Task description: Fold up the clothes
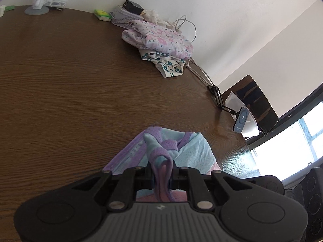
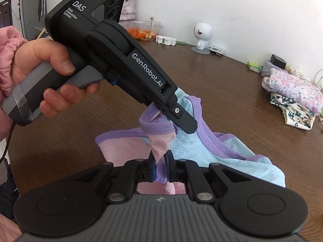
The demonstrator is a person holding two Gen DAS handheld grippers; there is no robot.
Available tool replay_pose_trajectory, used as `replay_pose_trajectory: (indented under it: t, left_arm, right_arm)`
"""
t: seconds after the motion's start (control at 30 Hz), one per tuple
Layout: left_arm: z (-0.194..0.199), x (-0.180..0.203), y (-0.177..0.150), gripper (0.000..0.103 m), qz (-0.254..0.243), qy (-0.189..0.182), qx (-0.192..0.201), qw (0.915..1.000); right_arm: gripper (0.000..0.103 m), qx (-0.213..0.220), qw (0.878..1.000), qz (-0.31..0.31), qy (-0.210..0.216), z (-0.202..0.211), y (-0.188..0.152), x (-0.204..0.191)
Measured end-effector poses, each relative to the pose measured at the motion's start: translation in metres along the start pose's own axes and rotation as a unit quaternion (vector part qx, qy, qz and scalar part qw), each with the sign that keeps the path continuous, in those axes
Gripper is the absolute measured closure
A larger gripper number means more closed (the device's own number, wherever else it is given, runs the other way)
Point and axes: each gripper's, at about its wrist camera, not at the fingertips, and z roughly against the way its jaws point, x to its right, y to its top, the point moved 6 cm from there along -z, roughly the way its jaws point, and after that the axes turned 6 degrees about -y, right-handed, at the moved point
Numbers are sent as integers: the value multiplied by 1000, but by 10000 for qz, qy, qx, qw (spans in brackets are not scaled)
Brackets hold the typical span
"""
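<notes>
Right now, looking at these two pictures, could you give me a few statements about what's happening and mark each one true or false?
1. Both claws are clamped on the same mesh top. True: the left claw and the right claw each pinch its purple-trimmed fabric.
2. The table is white plastic. False: it is dark brown wood.
3. Folded floral clothes are stacked near the table's far edge. True.
4. The white robot figurine lies on its side. False: it stands upright.
</notes>
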Motion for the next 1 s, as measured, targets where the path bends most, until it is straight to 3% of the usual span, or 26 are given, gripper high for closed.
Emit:
replay_pose_trajectory:
  t: [0.17, 0.37, 0.47, 0.67, 0.83, 0.9, 1.0]
  left_arm:
    - [13, 21, 14, 92, -268, 2, 82, 9996]
    - [27, 66, 32, 92, -754, -121, 333, 9965]
    - [35, 49, 21, 92, -635, -5, 302, 9975]
    - [17, -26, -12, 92, 64, 170, -8, 9998]
    - [11, -46, -21, 91, 162, 87, 15, 9998]
    - [12, -48, -22, 90, 106, 57, 23, 9999]
    - [15, -47, -23, 85, 24, 90, 11, 10000]
  right_arm:
    - [96, 193, 9998, -22, 8, 17, 19, 0]
    - [100, 572, 9980, 58, -270, 50, 43, 12]
    - [100, 504, 9985, 147, -149, 41, 43, 2]
    - [100, -59, 9996, 231, 129, -11, 17, -22]
    - [98, -209, 9993, 177, 243, -32, 6, -28]
    - [93, -215, 9991, 120, 354, -33, 4, -31]
    - [73, -183, 9976, -87, 656, -27, 0, -29]
